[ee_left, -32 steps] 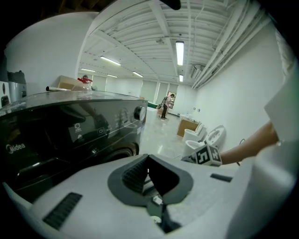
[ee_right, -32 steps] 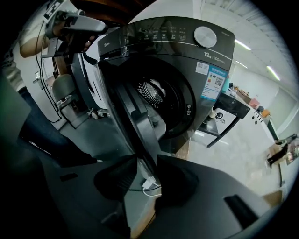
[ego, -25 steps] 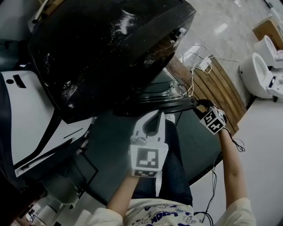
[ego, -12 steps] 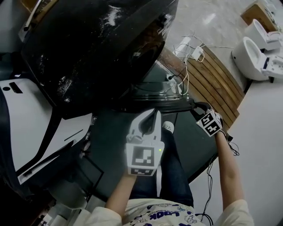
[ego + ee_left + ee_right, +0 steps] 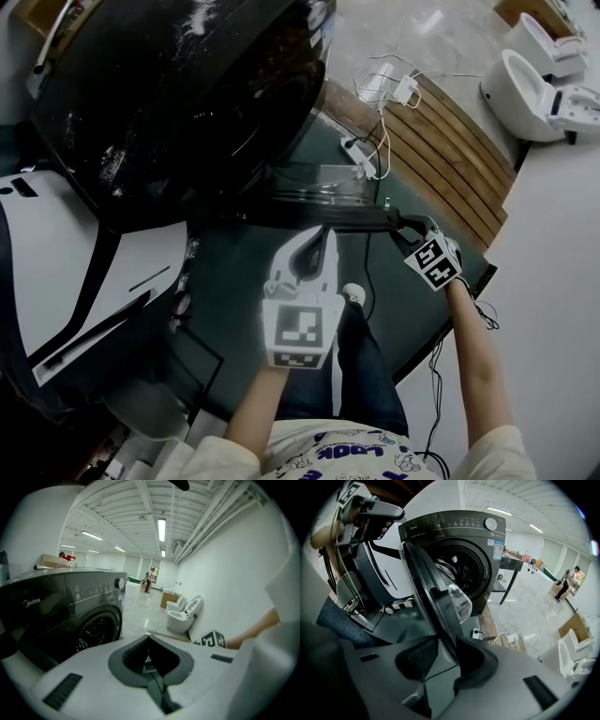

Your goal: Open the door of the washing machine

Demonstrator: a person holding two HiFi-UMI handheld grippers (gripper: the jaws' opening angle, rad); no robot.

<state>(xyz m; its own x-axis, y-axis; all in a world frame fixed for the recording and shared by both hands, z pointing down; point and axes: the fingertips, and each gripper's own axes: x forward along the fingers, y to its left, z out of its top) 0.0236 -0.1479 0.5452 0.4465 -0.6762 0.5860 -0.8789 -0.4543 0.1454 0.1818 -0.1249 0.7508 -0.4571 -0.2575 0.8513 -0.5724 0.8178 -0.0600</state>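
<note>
A white appliance point(image 5: 56, 272) stands at far left, beside the dark washing machine point(image 5: 187, 94), whose door point(image 5: 323, 187) now hangs well out from the front. The left tool point(image 5: 317, 234) hovers near the door with its jaws together and nothing between them. It has drifted along with the swing but takes no part in the pull.

To its right, the door's glass bowl faces outward. In the right gripper view the drum opening point(image 5: 459, 569) shows clear behind it. Over the past second the door has swung wider, its free edge travelling away from the machine and toward the person.

The right tool point(image 5: 401, 225) rides that edge. The rim runs between its jaws, which have just been closing a little further and are clamped on it.

Farther right lie cables point(image 5: 380, 84) trailing onto a slatted wooden platform point(image 5: 441, 150), with a toilet point(image 5: 534, 84) beyond.

Judged from the door's angle, the opening is largely achieved. What remains is probably a short further swing and a clean release. The likely risk is the thin rim slipping from the pads if the pull strays off the door's arc.
</note>
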